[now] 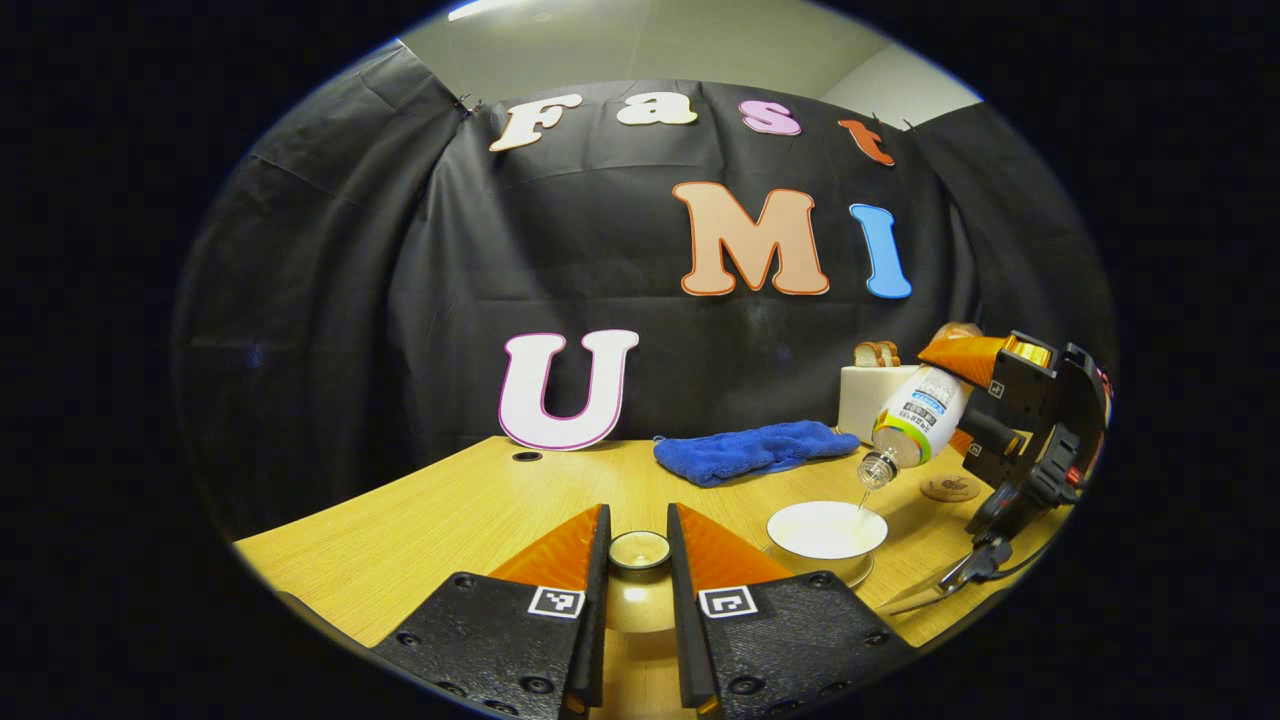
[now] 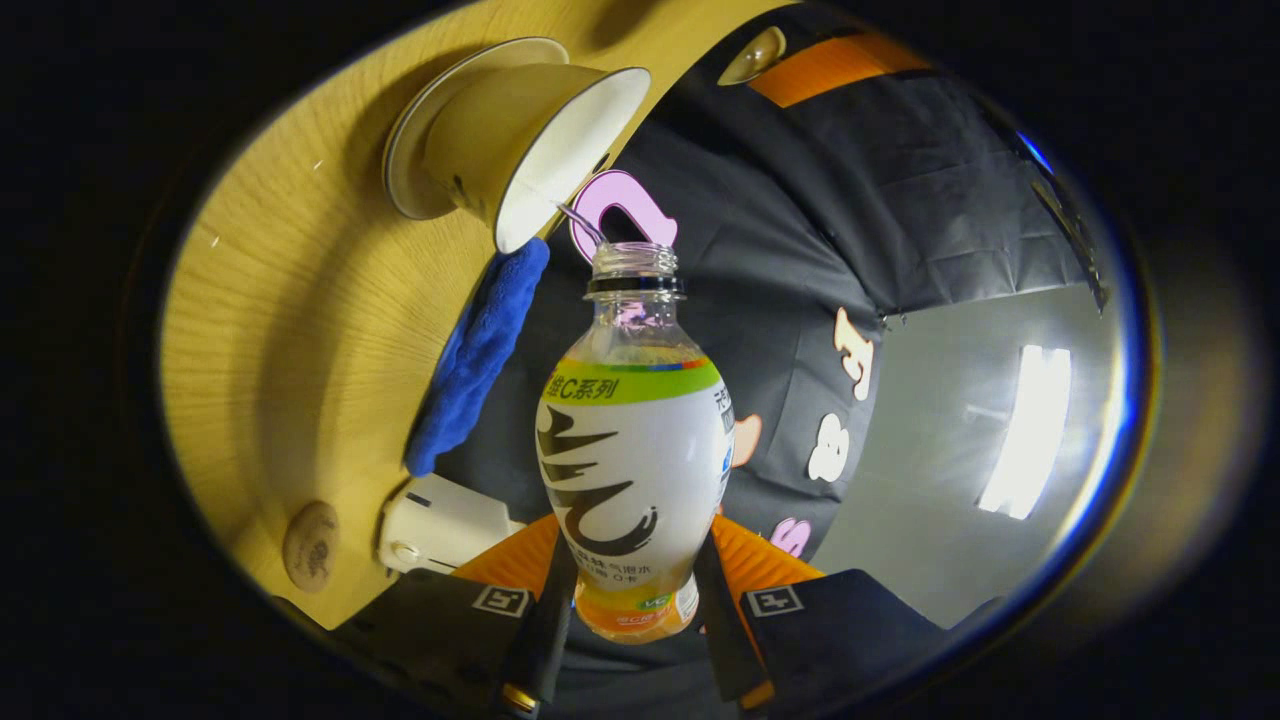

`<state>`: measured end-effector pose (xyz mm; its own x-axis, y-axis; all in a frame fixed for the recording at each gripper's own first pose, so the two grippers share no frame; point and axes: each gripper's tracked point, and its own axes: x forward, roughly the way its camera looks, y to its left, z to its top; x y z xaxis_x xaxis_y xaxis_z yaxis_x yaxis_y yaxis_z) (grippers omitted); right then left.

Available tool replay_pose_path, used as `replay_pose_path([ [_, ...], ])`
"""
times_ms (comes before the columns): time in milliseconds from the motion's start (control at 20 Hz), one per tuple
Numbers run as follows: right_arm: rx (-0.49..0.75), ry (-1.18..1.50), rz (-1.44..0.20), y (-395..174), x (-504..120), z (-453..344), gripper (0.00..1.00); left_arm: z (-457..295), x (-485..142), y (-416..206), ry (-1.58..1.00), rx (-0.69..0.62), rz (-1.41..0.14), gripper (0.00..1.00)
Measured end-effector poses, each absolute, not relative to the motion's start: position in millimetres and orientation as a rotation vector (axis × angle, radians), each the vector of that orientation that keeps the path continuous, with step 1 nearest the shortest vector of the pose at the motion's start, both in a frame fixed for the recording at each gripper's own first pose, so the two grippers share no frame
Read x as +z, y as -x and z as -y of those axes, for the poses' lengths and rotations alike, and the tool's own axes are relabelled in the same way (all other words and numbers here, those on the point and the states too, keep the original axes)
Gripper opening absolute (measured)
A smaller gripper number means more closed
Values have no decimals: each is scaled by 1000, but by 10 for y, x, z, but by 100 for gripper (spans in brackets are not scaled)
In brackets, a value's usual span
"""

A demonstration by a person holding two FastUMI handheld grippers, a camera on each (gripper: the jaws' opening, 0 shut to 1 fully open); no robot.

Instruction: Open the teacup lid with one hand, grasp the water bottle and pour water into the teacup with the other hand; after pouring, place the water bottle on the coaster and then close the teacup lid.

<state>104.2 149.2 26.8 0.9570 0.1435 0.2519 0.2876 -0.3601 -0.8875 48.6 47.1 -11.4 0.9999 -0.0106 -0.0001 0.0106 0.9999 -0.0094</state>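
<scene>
Fingers (image 1: 600, 570) hide lid's (image 1: 640, 549) sides.

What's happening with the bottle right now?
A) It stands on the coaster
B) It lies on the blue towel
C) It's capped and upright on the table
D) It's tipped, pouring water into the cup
D: the bottle, held by the right claw, tilts mouth-down over the open cup, and a thin stream of water runs from it toward the cup.

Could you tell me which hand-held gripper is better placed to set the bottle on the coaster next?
Right: its hand-held gripper already clamps the water bottle, with the coaster close beside it.
</scene>
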Motion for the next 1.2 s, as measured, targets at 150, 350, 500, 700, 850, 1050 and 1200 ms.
replay_pose_path([
  [150,-50,1703,99,-1110,-32,-1249,60,-473,-115,-486,9,-11,0,27],
  [350,67,1303,-110,-1089,-242,-1157,63,-471,-109,-483,10,-11,1,27],
  [500,85,1039,-162,-1062,-179,-1038,62,-471,-112,-494,10,-10,1,27],
  [700,79,718,-207,-1121,-111,-810,62,-470,-119,-484,9,-9,1,27],
  [850,72,539,-216,-1195,-92,-661,64,-469,-110,-495,9,-8,1,27],
  [1050,50,414,-207,-1287,-63,-461,65,-471,-110,-498,9,-8,1,27],
  [1200,46,272,-227,-1359,-157,-373,67,-469,-112,-488,9,-8,2,27],
])
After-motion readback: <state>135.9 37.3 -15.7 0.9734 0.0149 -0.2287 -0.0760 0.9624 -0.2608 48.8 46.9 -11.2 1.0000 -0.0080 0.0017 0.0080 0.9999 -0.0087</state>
